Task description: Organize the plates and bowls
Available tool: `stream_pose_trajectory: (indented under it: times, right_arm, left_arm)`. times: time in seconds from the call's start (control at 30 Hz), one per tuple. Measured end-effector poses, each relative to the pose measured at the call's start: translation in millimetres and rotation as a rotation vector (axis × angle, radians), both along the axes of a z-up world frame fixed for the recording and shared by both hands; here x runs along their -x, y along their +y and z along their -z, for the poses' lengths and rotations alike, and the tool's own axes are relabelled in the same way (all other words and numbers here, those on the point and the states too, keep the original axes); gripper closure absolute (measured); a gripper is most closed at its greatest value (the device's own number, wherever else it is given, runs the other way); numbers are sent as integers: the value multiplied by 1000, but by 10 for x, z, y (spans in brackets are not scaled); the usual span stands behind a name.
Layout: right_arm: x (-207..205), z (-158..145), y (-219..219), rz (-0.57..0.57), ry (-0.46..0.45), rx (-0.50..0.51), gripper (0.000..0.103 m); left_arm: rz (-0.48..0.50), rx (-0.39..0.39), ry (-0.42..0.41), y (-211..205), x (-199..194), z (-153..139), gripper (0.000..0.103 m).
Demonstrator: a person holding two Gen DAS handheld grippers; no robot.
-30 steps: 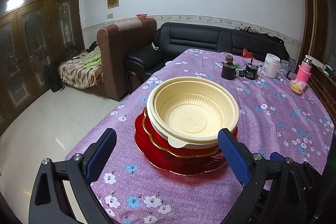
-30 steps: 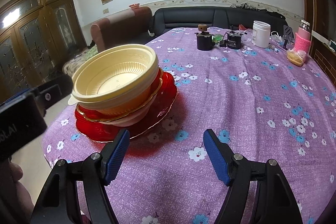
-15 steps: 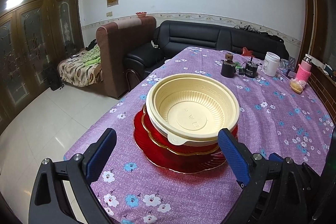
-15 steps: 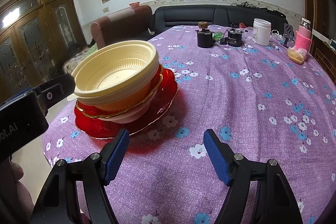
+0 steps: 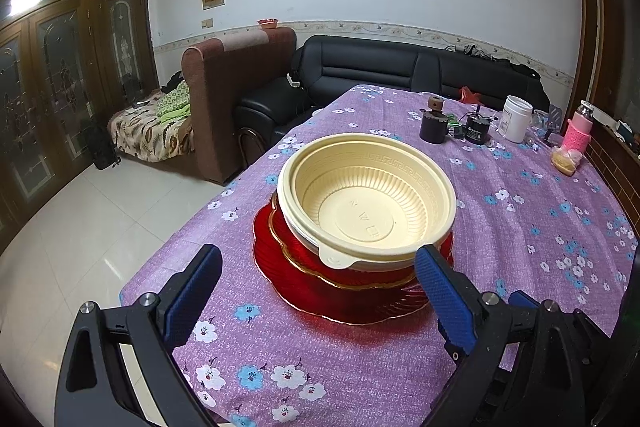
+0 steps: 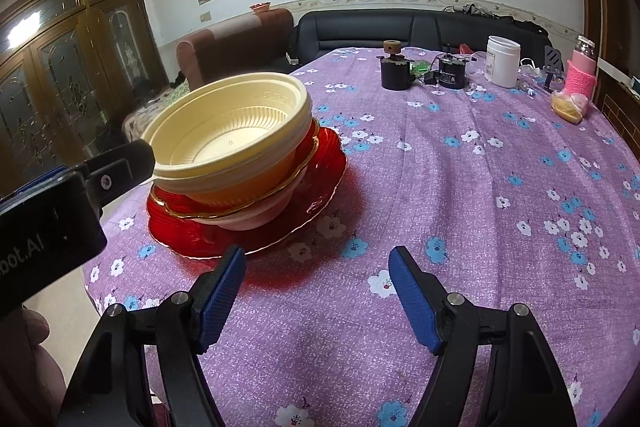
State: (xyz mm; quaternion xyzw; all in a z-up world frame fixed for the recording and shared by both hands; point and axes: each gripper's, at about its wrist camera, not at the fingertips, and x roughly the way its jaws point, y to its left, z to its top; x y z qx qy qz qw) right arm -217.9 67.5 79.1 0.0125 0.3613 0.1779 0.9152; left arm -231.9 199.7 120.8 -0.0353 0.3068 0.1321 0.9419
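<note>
Bowls (image 5: 368, 203) are stacked cream-on-top on a red plate (image 5: 344, 291), sitting near the table's (image 6: 480, 187) near-left corner. Left gripper (image 5: 318, 267) hangs spread wide just in front of the stack, pinching nothing. Right gripper (image 6: 316, 267) is spread too, empty, over the cloth beside the plate.
</note>
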Motion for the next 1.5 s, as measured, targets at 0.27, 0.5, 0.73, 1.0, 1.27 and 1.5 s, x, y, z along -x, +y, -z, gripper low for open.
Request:
stream_pose_trajectory:
  times: [0.27,0.5,0.73,1.0,1.27,1.5]
  right_arm:
    - [-3,11,-15,2,2,-2,24]
    - [2,57,-43,4,15,-10,24]
    - [0,65,-75,12,13,-14,24]
    - [57,26,-44,-4,-16,-12,23]
    - [84,18,-38,-14,-32,-18,23]
    - [188,-77,19,-65,-107,-28,18]
  left_arm:
    - [3,-4,3,-17,7,17,6]
    - [7,-5,11,-63,-15,47,6]
    - [3,-19,5,-94,-22,63,6]
    - [-52,-46,-46,-84,57,6,3]
    - [-118,-61,-148,-10,225,-125,0]
    - [-106,-37,-197,13,349,-170,0]
